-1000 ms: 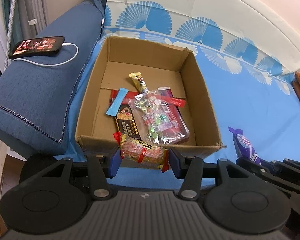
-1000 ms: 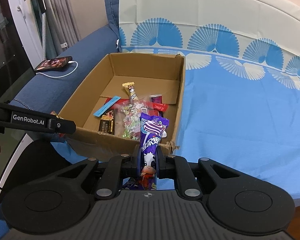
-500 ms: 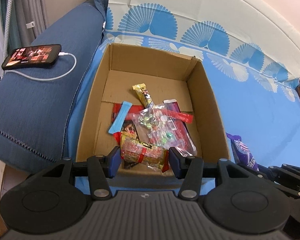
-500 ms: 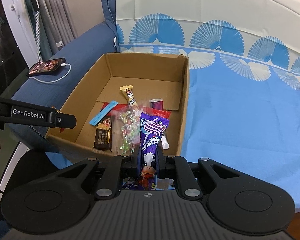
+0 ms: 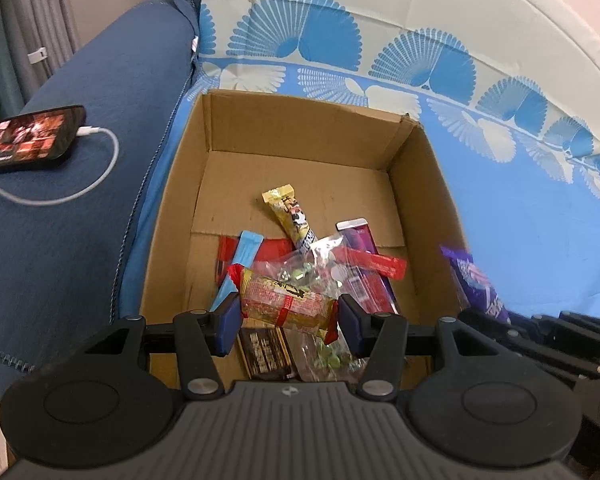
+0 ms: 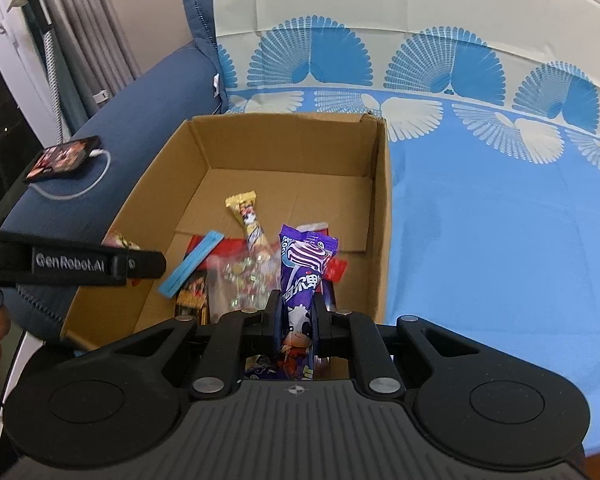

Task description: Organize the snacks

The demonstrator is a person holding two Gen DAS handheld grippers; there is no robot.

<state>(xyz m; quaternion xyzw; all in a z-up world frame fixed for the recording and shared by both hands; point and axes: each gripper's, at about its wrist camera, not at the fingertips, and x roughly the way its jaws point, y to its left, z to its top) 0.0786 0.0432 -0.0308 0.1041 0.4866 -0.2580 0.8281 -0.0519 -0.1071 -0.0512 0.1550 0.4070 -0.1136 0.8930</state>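
Evidently both light, crinkly wrappers are yielding softly: the left gripper [image 5: 288, 316] is pinching the yellow snack bar [image 5: 286, 304] by its ends, and the right gripper [image 6: 296, 316] is squeezing the purple candy pack [image 6: 302, 276] mid-body over the cardboard box [image 6: 382, 216].

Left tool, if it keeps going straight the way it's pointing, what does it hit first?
Probably the clear candy bag on the snack pile in the cardboard box. The left tool, gripping a red-and-gold snack pack, points down into it; depth is unclear.

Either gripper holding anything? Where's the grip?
Left gripper: red-and-gold snack pack, gripped end to end. Right gripper: purple candy packet, pinched across its lower half.
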